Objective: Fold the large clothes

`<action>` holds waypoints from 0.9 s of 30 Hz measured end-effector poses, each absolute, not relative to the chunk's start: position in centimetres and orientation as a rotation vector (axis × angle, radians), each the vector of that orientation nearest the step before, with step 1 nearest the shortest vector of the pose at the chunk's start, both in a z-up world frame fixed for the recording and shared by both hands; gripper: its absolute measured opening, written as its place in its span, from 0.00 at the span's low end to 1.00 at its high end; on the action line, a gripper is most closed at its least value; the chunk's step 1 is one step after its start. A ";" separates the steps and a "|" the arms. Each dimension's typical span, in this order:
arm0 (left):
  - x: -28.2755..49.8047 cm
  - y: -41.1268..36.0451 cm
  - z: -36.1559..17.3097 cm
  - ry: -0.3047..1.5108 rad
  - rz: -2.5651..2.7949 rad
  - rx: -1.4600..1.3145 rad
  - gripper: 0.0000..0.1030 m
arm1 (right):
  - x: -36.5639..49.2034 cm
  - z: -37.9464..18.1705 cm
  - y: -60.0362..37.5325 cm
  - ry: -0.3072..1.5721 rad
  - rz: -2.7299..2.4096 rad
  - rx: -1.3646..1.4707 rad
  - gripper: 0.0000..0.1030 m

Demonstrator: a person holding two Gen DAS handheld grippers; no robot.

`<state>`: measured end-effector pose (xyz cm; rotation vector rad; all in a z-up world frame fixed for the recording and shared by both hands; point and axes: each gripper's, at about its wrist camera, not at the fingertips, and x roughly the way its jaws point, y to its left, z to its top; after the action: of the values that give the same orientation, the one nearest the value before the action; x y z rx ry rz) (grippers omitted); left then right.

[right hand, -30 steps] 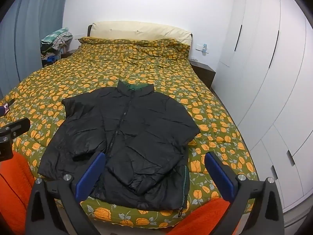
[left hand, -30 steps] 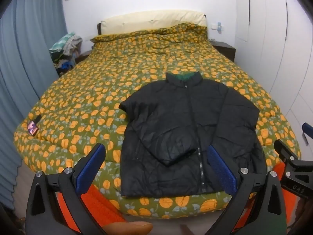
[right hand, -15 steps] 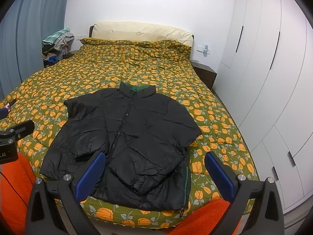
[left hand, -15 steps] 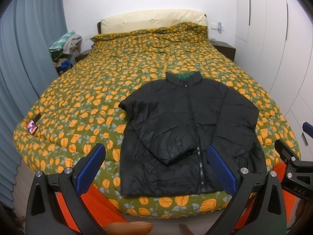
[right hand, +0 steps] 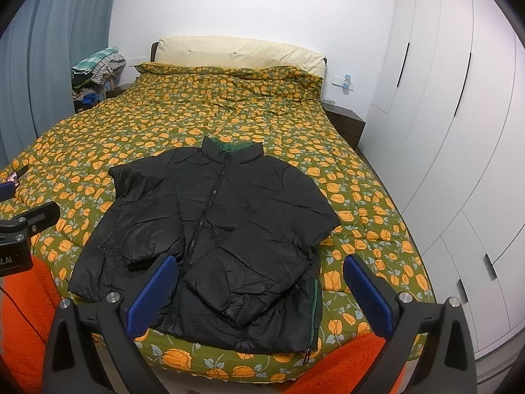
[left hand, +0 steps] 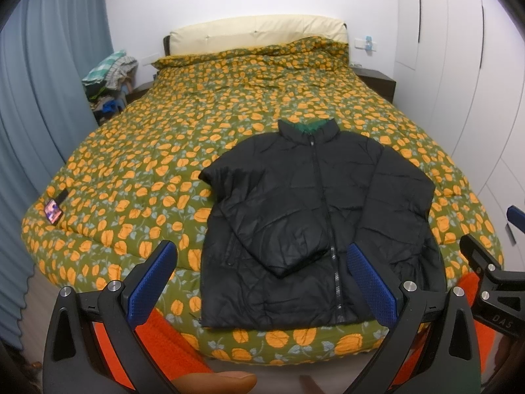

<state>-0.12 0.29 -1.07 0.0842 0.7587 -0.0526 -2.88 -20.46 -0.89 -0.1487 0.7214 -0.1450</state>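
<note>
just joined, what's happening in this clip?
A person holds two grippers at the foot of a bed, facing a black puffer jacket laid flat on the floral duvet, zipped, both sleeves folded in across the front. The left gripper and the right gripper are both open, hanging short of the jacket and holding nothing. A phone lies near the bed's left edge. The hem-to-collar fold isn't done yet.

A bed (left hand: pixel 137 177) with an olive duvet printed in orange flowers fills the room. At its head stands a cream headboard (left hand: pixel 256 31). On its near left corner lies a phone (left hand: pixel 52 210). Left of the bed hang blue curtains (left hand: pixel 49 75), beside heaped clothes (left hand: pixel 110 75); right stand white wardrobes (right hand: pixel 459 131) and a dark nightstand (right hand: pixel 347 123)
</note>
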 end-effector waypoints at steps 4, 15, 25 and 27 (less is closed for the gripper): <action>-0.1 0.3 -1.1 0.760 -0.052 0.084 1.00 | -2.9 -0.9 -20.4 0.722 -0.144 -0.150 1.00; 0.3 0.3 -1.3 0.765 -0.047 0.086 1.00 | -2.8 -0.9 -20.1 0.725 -0.143 -0.149 1.00; 0.5 0.2 -1.4 0.761 -0.037 0.099 1.00 | -2.7 -0.9 -20.2 0.726 -0.144 -0.150 1.00; 0.6 0.2 -1.4 0.762 -0.034 0.099 1.00 | -2.8 -0.9 -20.3 0.727 -0.143 -0.149 1.00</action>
<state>0.55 0.16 -1.41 0.0992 0.7619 -0.0344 -2.76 -20.26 -0.86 -0.1487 0.7275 -0.1426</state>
